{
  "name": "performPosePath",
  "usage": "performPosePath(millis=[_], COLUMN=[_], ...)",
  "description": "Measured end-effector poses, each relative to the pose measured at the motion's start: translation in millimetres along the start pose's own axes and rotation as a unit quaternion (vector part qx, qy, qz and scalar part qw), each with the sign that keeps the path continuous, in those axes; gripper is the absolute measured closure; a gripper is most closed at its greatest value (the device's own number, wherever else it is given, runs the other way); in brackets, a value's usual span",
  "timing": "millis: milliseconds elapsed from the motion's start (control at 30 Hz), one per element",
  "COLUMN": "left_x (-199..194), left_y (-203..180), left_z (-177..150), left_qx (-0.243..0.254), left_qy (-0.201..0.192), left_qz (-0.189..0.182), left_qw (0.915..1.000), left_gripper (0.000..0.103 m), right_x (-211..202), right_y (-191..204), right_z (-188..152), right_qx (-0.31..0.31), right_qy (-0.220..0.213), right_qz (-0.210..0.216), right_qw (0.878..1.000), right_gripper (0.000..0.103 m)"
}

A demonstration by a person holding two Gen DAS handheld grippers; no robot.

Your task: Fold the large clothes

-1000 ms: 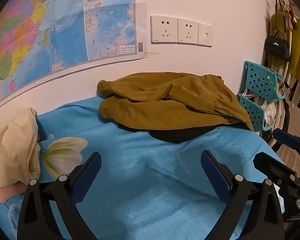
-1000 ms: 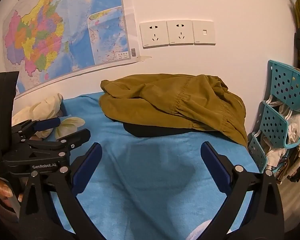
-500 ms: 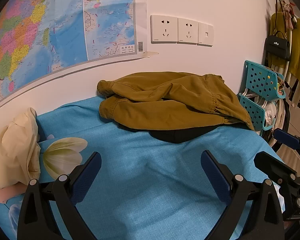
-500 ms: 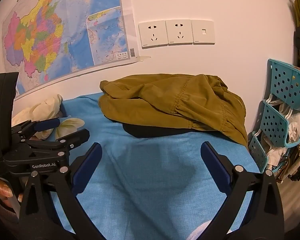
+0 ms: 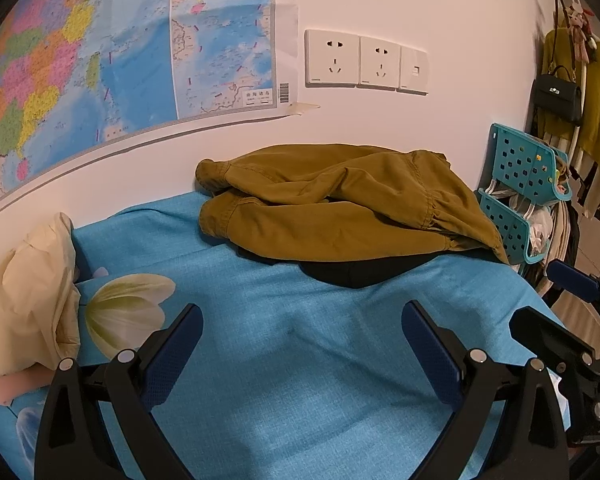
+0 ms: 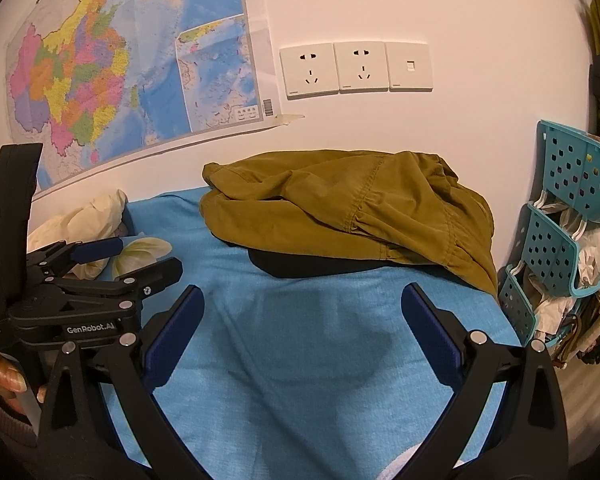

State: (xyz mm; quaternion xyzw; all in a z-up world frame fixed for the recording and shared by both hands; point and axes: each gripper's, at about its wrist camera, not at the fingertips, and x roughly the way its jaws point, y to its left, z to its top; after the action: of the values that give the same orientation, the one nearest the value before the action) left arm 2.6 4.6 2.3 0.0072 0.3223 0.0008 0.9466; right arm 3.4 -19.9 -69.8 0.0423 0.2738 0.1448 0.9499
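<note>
Your left hand-held gripper [image 5: 300, 344] has its blue-padded fingers [image 5: 172, 356] spread wide with nothing between them, hovering over the blue bedsheet [image 5: 300, 380]. Your right hand-held gripper [image 6: 300, 328] is spread just as wide and holds nothing, also above the bare sheet. The two sit side by side: in the left view the right one shows at the right edge, and in the right view the left one shows at the left edge, with a fingertip and sleeve of your hand [image 6: 4, 380] beneath it.

Ahead of both, well beyond the fingertips, the olive-brown jacket [image 5: 340, 216] lies crumpled on the far part of the bed, up against the white wall. A dark garment [image 5: 352, 272] pokes out from under its near edge. Neither hand-held gripper touches the clothes.

Left of your left hand-held gripper you have a white flower print [image 5: 128, 304] on the sheet and a cream pillow [image 5: 24, 296] beside it. On the wall above the jacket hang a coloured map [image 6: 120, 72] and a row of sockets [image 6: 356, 68]. To the right of the bed stands a teal basket rack [image 6: 560, 208], stuffed with bags.
</note>
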Motion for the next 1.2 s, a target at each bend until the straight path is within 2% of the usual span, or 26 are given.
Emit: performPosePath(millis=[1200], left_x=[0.2], left_y=[-0.8], left_z=[1.7], left_qx=[-0.005], left_qy=[0.002], left_qz=[-0.004], left_qw=[1.0000], left_gripper=[0.007], right_x=[1.9], right_y=[1.7], right_z=[1.7], right_qx=[-0.001], right_qy=[-0.003], right_qz=[0.006], right_qw=[1.000], right_gripper=[0.006])
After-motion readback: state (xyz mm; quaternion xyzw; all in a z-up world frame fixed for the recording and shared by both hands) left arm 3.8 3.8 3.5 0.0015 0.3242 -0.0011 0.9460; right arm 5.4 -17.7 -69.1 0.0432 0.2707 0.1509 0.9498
